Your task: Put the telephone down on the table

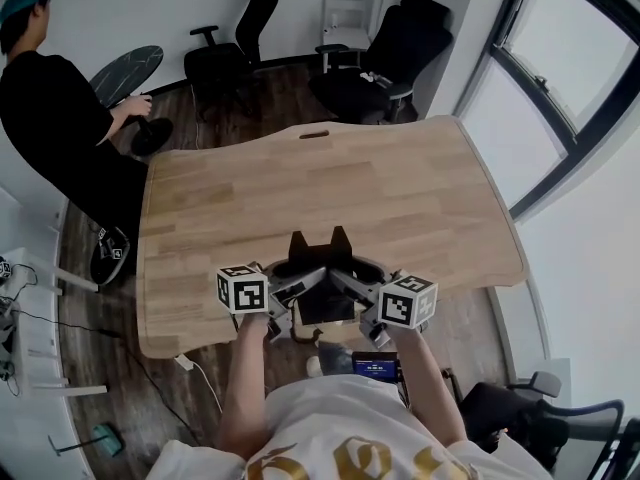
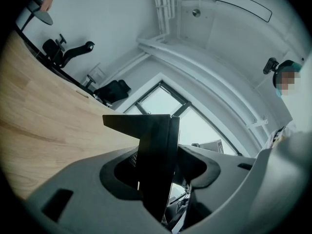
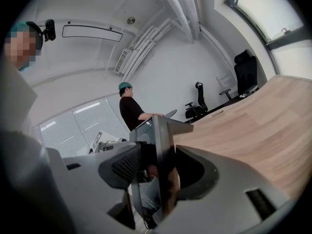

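The telephone (image 1: 322, 260), a flat black set with 2 small points at its top edge, sits in the lower middle of the head view, at the near edge of the wooden table (image 1: 330, 183). Its lower part hangs over that edge, and I cannot tell whether it touches the wood.

The left gripper (image 1: 303, 284) comes in from the lower left and the right gripper (image 1: 347, 282) from the lower right, so the set is clamped between the 2 of them.

In the left gripper view the left gripper (image 2: 161, 168) has its jaws at a middling width, pressed on either face of the telephone (image 2: 155, 150), which stands edge-on in the centre with the table (image 2: 44, 116) stretching to the left.

In the right gripper view the right gripper (image 3: 157, 165) holds the telephone (image 3: 163, 145) the same way, its ribbed pad against the glossy face, with the table (image 3: 253, 126) at the right.

A person in black (image 1: 50, 118) stands at the upper left of the head view. 2 office chairs (image 1: 232, 53) stand beyond the far edge of the table, and a large window (image 1: 560, 78) fills the upper right.
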A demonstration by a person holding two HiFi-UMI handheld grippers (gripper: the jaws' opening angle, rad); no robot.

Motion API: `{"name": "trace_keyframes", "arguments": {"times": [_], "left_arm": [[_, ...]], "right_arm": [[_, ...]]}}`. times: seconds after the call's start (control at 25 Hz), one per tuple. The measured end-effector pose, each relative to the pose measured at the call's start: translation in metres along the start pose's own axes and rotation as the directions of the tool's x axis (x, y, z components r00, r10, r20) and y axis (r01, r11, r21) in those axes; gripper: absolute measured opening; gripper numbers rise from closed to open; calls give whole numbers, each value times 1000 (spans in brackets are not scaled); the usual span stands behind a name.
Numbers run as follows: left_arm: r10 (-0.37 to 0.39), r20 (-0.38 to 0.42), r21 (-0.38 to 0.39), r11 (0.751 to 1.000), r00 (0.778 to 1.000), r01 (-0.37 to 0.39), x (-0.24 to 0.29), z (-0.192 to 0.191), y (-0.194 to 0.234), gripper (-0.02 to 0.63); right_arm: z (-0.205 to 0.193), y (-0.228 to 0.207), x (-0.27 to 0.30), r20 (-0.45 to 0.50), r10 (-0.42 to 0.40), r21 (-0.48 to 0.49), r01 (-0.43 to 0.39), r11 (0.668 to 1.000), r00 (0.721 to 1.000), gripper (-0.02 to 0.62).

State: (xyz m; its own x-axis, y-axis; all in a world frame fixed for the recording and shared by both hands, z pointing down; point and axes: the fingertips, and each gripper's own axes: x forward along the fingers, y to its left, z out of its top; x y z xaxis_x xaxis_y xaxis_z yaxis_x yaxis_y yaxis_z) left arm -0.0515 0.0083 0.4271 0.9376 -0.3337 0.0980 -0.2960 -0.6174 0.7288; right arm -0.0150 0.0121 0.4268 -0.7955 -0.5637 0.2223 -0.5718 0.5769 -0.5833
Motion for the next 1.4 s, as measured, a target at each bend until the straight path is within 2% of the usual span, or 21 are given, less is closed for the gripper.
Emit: {"name": "trace_keyframes", "arguments": {"times": [0.52,1.4], "left_arm": [[44,5,-33,998,999,-44,4,10,37,212],[47,-61,-184,981,997,-57,55,13,157,212]], "right_arm": [[2,-27,30,-37,31,42,-30,999,999,215],[-11,-138,94,-167,-12,158,39,987,986,215]]}}
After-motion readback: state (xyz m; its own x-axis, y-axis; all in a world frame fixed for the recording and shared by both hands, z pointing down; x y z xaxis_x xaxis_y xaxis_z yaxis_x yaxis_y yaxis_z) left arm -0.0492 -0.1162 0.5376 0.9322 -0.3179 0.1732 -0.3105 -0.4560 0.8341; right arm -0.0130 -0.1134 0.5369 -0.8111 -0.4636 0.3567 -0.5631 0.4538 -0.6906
